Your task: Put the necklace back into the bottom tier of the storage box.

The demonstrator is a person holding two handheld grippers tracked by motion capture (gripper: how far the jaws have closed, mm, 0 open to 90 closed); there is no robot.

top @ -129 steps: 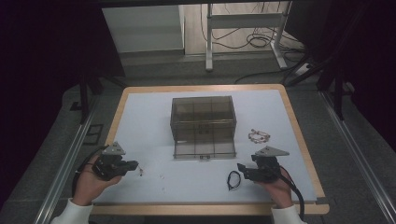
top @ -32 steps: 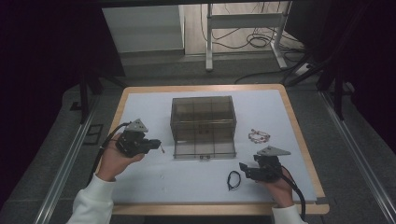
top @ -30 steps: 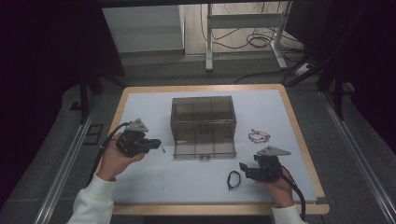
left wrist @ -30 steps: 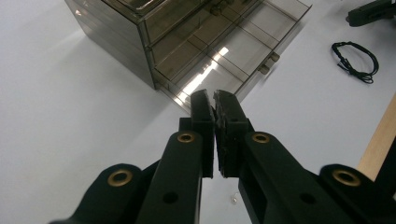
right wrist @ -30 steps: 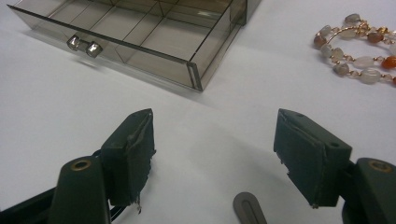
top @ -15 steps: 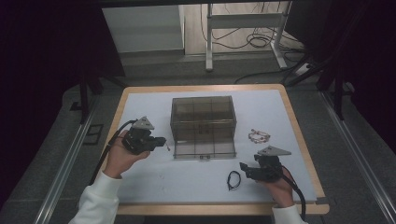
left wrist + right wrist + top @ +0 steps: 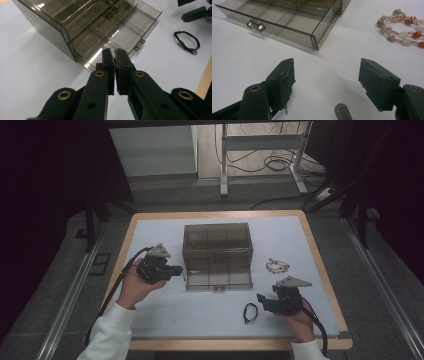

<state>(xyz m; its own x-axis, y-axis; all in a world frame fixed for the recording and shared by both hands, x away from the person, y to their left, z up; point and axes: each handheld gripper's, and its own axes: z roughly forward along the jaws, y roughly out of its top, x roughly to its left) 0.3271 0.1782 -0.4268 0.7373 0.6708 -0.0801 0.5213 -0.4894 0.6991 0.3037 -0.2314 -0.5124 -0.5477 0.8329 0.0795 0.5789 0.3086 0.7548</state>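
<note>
One table: a flat white top (image 7: 165, 315) with a pale wooden rim, rectangular, matte.
Drawer box: a smoky translucent plastic cabinet (image 7: 216, 240) at the table's middle, boxy with hard edges; its bottom drawer (image 7: 220, 279) is pulled out toward the near side, split into square compartments, with two small faceted knobs on the front.
Left gripper: a black, hard plastic gripper (image 7: 176, 269) with brass-coloured pins, at the drawer's left near corner; jaws clenched pad to pad with nothing between them, the pads worn and ragged.
Right gripper: the same make (image 7: 261, 299), near right on the table, jaws spread wide and empty.
Bead bracelet: rounded glossy stones (image 7: 277, 266), pale and orange on gold-coloured links, right of the box.
Cord bracelet: a thin black knotted loop (image 7: 250, 312), lying flat just left of the right gripper.
</note>
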